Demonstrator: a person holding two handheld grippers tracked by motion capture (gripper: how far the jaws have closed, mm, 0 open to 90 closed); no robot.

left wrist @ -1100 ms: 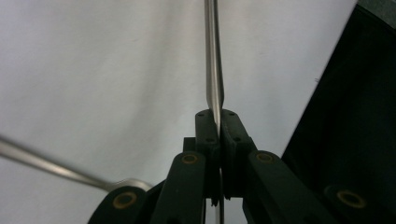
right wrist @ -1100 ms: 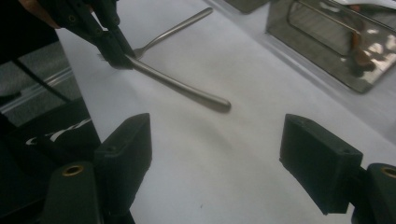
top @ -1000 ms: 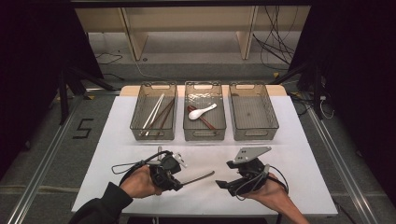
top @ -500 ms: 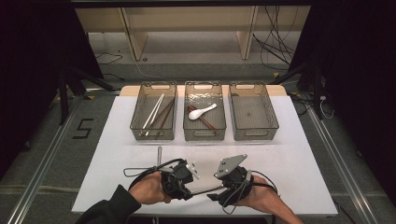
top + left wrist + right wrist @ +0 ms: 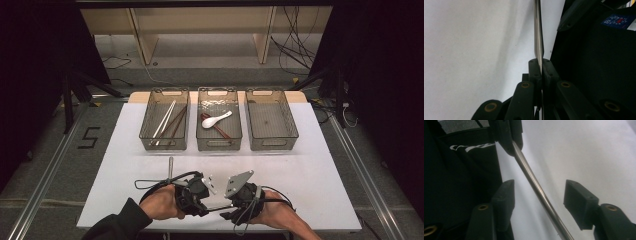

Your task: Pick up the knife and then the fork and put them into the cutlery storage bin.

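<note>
1. Where the two hands meet near the front edge of the white table (image 5: 320,170), a thin metal rod (image 5: 216,208) spans the gap between the left gripper (image 5: 201,199) and the right gripper (image 5: 231,212).
2. Along the far edge stand three clear bins in a row: the left bin (image 5: 165,120) holds pale and dark chopsticks, the middle bin (image 5: 218,120) holds a white spoon (image 5: 216,120) and a red one, and the right bin (image 5: 271,120) stands well apart from the hands.
3. A second metal stick (image 5: 170,166) lies on the table just beyond the left hand; the grippers' own cables loop beside both hands. Nothing lies between the rod and the bins.
4. The rod is slim, polished, silver-grey and slightly flattened at the gripped end.
5. Its long axis runs roughly parallel to the front edge, from left gripper towards right.
6. Left gripper: jaws pinched tight on one end of the rod.
7. Right gripper: jaws part-open and just now closing, the rod passing between them without the pads (image 5: 580,203) pressing on it.
</note>
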